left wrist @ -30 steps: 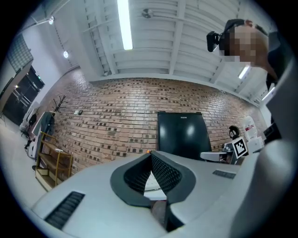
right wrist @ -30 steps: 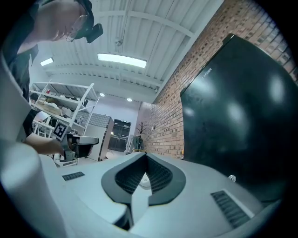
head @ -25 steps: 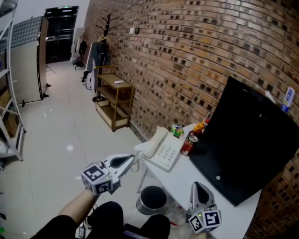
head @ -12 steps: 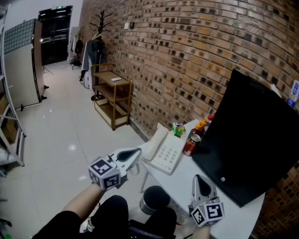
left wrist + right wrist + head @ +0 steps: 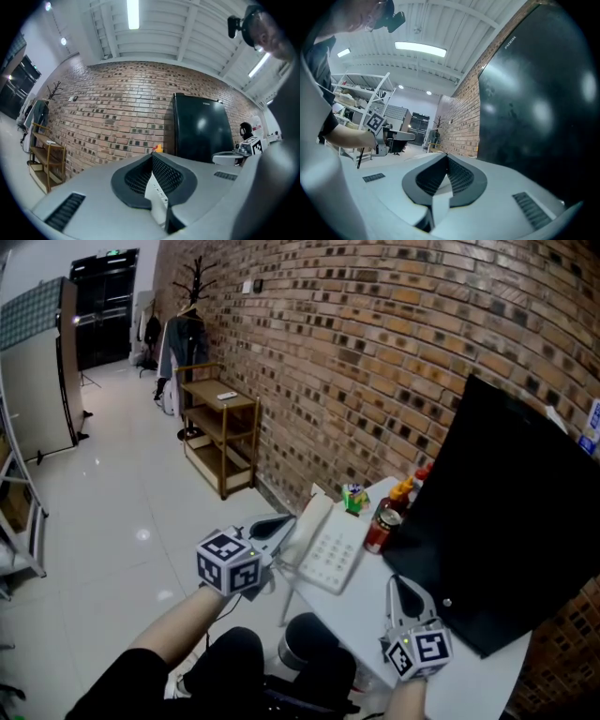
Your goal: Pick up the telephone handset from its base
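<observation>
The white telephone (image 5: 330,551) lies at the left end of the white table (image 5: 469,676), and its handset (image 5: 310,518) rests in the cradle along the phone's left side. My left gripper (image 5: 284,524) is shut and empty, its tips just left of the handset; whether they touch it I cannot tell. Shut and empty as well, my right gripper (image 5: 401,585) hovers over the table in front of the black monitor (image 5: 506,512). The left gripper view shows closed jaws (image 5: 152,158) aimed at the brick wall and monitor (image 5: 201,126).
A red can (image 5: 380,529), an orange-capped bottle (image 5: 401,493) and a small green toy (image 5: 354,498) stand behind the phone. A round bin (image 5: 302,638) sits under the table's left end. A wooden shelf (image 5: 220,418) and a coat rack (image 5: 187,334) stand along the brick wall.
My left gripper has travelled right and slightly up, from open floor to the telephone's left edge. The right gripper has edged forward over the table. Both stayed shut.
</observation>
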Tool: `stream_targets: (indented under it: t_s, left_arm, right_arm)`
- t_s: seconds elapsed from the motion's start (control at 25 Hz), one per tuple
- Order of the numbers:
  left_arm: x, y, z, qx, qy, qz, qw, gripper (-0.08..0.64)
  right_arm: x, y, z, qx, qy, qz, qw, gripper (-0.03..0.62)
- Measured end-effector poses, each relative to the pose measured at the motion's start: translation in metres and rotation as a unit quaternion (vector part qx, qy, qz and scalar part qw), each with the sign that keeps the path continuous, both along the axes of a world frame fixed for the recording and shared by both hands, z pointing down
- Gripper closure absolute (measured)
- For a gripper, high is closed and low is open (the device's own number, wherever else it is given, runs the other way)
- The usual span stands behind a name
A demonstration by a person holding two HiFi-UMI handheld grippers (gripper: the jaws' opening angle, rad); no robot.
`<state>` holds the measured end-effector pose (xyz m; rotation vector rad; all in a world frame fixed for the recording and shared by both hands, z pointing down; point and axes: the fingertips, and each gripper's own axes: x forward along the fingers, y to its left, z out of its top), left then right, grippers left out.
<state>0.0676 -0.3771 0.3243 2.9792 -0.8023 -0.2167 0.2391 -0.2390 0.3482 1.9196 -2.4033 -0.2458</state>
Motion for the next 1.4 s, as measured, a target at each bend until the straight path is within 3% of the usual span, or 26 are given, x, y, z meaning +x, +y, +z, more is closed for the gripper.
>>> stream_targets:
  t_s: [0.16, 0.24, 0.32, 0.48, 0.8, 1.0, 1.12, 1.4]
  left_arm:
    - [0.009, -0.018, 0.013, -0.035, -0.022, -0.011, 0.9991, 0.537]
    - [0.016, -0.028, 0.021, -0.061, -0.043, -0.016, 0.9971, 0.415]
    - [0.025, -0.040, 0.028, -0.092, -0.065, -0.027, 0.9933, 0.347]
    - [0.043, -0.058, 0.037, -0.112, -0.122, -0.057, 0.9846, 0.312]
    - [0.068, -0.069, 0.059, -0.119, -0.216, -0.065, 0.9670, 0.287]
    - [0.078, -0.073, 0.074, -0.133, -0.235, -0.060, 0.9610, 0.279]
    - [0.077, -0.079, 0.082, -0.168, -0.241, -0.068, 0.9534, 0.281]
    - [0.083, -0.078, 0.079, -0.177, -0.223, -0.077, 0.9556, 0.314]
  right_arm:
    - [0.002, -0.005, 0.005, -0.005, 0.007, 0.003, 1.000, 0.583]
    - [0.001, -0.007, 0.006, -0.005, 0.005, 0.001, 1.000, 0.583]
    - [0.000, -0.008, 0.006, -0.005, 0.004, 0.001, 1.000, 0.583]
    - [-0.004, -0.008, 0.006, -0.005, 0.012, 0.006, 1.000, 0.583]
    - [-0.007, -0.007, 0.007, -0.006, 0.013, 0.003, 1.000, 0.583]
    - [-0.009, -0.007, 0.008, -0.007, 0.016, 0.004, 1.000, 0.583]
    - [-0.010, -0.008, 0.009, -0.008, 0.018, 0.003, 1.000, 0.583]
    - [-0.016, -0.009, 0.011, -0.012, 0.014, -0.003, 1.000, 0.583]
